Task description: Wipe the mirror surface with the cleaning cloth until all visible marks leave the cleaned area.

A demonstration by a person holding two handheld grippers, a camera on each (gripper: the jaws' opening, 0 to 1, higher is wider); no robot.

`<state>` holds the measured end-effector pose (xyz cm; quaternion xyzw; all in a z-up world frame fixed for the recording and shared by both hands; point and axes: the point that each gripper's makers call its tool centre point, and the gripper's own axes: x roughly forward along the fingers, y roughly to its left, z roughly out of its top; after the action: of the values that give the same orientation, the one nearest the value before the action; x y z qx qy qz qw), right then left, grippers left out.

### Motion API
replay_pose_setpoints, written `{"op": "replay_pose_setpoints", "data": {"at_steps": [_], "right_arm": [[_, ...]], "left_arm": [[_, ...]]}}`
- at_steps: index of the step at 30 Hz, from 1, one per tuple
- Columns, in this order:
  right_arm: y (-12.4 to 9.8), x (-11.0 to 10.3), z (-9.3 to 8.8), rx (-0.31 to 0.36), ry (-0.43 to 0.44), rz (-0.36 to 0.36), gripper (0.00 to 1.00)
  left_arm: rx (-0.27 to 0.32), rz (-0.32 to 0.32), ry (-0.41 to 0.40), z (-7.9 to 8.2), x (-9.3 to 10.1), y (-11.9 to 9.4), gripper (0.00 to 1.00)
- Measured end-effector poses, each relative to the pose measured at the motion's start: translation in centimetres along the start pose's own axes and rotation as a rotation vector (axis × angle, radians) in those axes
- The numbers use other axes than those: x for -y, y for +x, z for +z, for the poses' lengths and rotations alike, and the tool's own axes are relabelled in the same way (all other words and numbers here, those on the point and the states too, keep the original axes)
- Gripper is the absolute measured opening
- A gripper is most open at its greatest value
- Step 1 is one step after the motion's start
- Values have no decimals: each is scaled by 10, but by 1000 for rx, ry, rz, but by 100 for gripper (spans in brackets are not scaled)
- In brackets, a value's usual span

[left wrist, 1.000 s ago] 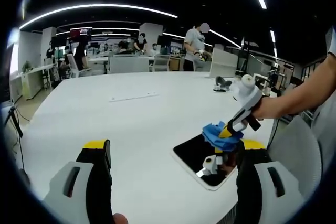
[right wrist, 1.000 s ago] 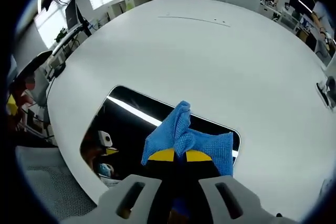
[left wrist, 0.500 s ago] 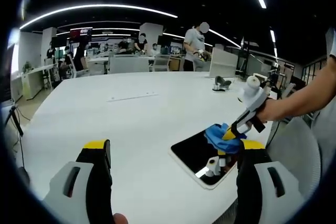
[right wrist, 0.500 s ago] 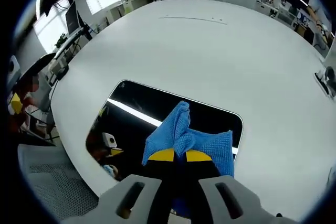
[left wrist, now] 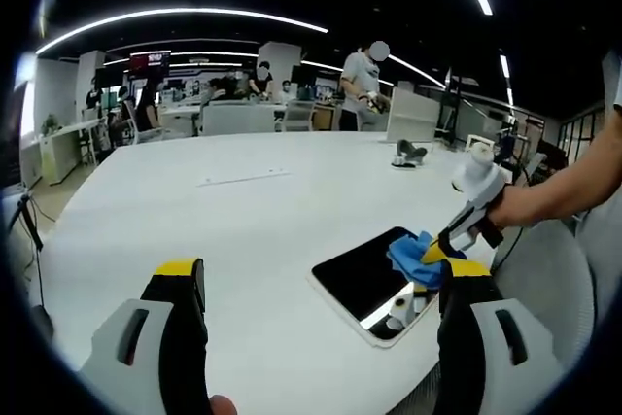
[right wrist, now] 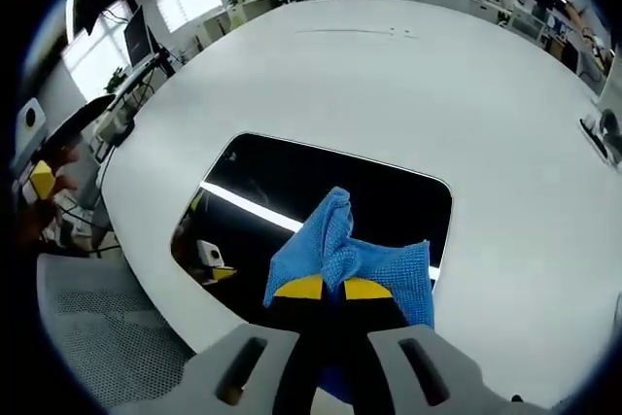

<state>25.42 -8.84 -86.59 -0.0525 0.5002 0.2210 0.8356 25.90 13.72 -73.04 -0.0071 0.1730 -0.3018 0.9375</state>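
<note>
Mirror [right wrist: 321,191] is laid flat on the white table [right wrist: 389,85], near its edge, with ceiling lights reflected in the dark glass. A blue cleaning cloth [right wrist: 350,259] is pinched between the closed jaws of the right gripper [right wrist: 325,289] and pressed on the mirror's near part. The left gripper [left wrist: 316,284] is held above the table with jaws spread wide and nothing between them

A wide white table [left wrist: 243,230] is seen. A dark rectangular mirror [right wrist: 321,191] is laid flat near its edge. Farther off, a thin pale strip [left wrist: 246,180] and a small dark object [left wrist: 409,155] are set on it.
</note>
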Motion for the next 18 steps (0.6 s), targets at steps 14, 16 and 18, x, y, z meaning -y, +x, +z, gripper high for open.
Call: {"op": "replay_pose_setpoints", "data": {"at_steps": [14, 16, 18], "right_arm": [[-9, -6, -16, -2, 8, 17, 0], [-10, -7, -18, -2, 12, 21, 0], [-11, -8, -20, 1, 14, 23, 0]], "left_arm": [[-21, 19, 0, -9, -6, -8, 99], [-25, 23, 0, -12, -6, -9, 99], [-36, 27, 0, -19, -8, -10, 99]]}}
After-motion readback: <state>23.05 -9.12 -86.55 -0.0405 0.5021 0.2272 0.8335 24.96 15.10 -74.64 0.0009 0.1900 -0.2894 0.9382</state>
